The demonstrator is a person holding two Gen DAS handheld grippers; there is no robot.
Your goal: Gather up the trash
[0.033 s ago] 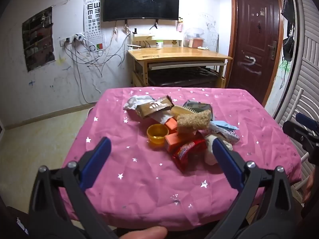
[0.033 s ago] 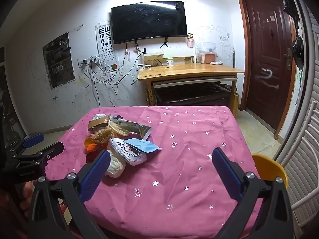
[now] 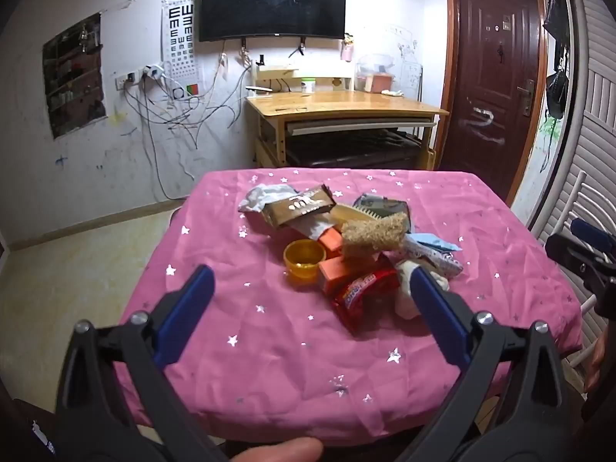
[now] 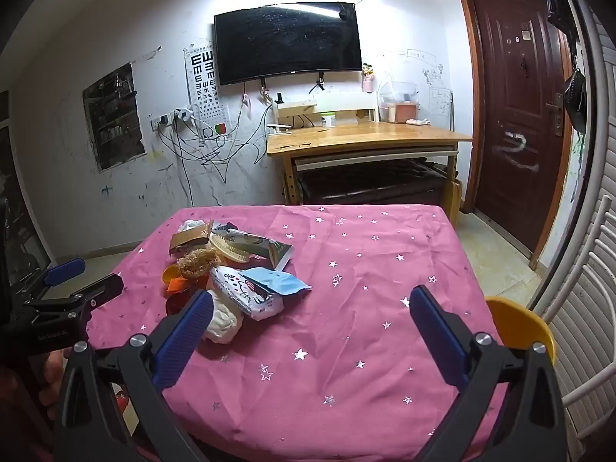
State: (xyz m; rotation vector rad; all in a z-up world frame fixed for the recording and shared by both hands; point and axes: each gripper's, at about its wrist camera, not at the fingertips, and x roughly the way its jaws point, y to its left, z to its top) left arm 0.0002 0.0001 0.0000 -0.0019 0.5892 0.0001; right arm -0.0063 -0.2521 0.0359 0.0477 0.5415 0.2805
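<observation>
A pile of trash lies on the pink star-print tablecloth (image 3: 269, 350): a brown wrapper (image 3: 298, 208), a small orange cup (image 3: 303, 258), orange boxes (image 3: 335, 272), a red wrapper (image 3: 364, 292), a fuzzy tan piece (image 3: 375, 233), a blue packet (image 4: 275, 280) and crumpled white paper (image 4: 221, 317). My left gripper (image 3: 310, 300) is open and empty, hovering in front of the pile. My right gripper (image 4: 308, 325) is open and empty, to the right of the pile. Each gripper shows at the edge of the other's view.
A yellow chair (image 4: 518, 319) stands at the table's right side. A wooden desk (image 3: 342, 104) stands against the back wall under a wall-mounted TV (image 3: 271, 2). A dark red door (image 3: 496, 77) is at the right.
</observation>
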